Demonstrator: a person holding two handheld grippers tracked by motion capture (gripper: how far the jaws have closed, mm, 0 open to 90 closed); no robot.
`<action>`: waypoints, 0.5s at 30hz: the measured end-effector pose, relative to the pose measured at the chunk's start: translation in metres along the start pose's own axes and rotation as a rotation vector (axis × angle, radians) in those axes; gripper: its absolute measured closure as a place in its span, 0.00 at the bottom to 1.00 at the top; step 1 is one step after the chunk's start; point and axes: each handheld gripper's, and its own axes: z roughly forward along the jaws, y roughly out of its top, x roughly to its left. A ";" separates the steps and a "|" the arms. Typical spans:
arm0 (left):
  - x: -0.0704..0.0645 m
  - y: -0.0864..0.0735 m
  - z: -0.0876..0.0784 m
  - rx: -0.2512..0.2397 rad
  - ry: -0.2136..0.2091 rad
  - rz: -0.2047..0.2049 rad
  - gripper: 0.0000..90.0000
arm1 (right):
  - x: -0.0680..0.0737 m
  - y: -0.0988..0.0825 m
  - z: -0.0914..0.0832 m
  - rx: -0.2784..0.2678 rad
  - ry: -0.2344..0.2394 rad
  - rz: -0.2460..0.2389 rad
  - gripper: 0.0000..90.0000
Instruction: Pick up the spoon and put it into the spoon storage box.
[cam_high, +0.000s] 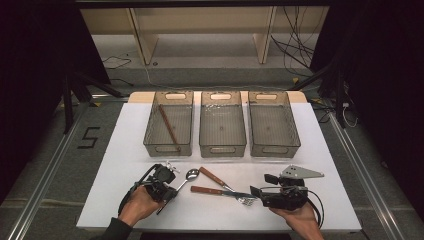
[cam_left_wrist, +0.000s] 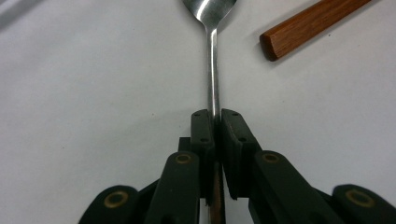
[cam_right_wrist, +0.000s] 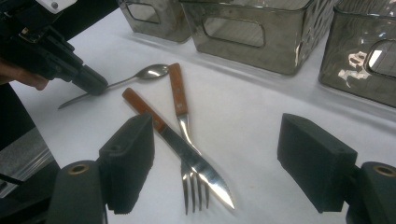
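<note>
Gripping the metal stem of the spoon (cam_left_wrist: 213, 79), the left gripper (cam_high: 170, 186) has its jaws pinched tight on it at the near left of the white table (cam_high: 320, 150), the spoon's bowl pointing away toward the bins. At the near right, the right gripper (cam_high: 260, 185) rests in the person's hand with its jaws spread wide and nothing between them, aimed left toward the cutlery. Between the two grippers lie a knife (cam_right_wrist: 177, 140) and a fork (cam_right_wrist: 183, 126), both with wooden handles, crossing each other so that the knife blade lies over the fork's neck; the fork's handle end lies just beside the spoon's bowl. Farther back stand three clear bins in a row: the left bin (cam_high: 150, 131) holds a brown stick (cam_high: 169, 127) lying at a slant, while the middle bin (cam_high: 222, 149) and the right bin (cam_high: 295, 135) sit alongside it.
</note>
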 end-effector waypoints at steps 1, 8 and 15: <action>0.002 0.001 0.000 0.002 -0.010 0.002 0.92 | 0.000 0.000 0.000 0.001 0.000 -0.001 0.31; -0.003 0.008 0.001 0.058 0.018 0.038 0.90 | 0.000 0.000 0.001 0.004 0.000 0.001 0.31; -0.005 0.010 0.002 0.071 0.032 0.044 0.92 | 0.000 0.000 0.001 0.002 -0.001 0.001 0.32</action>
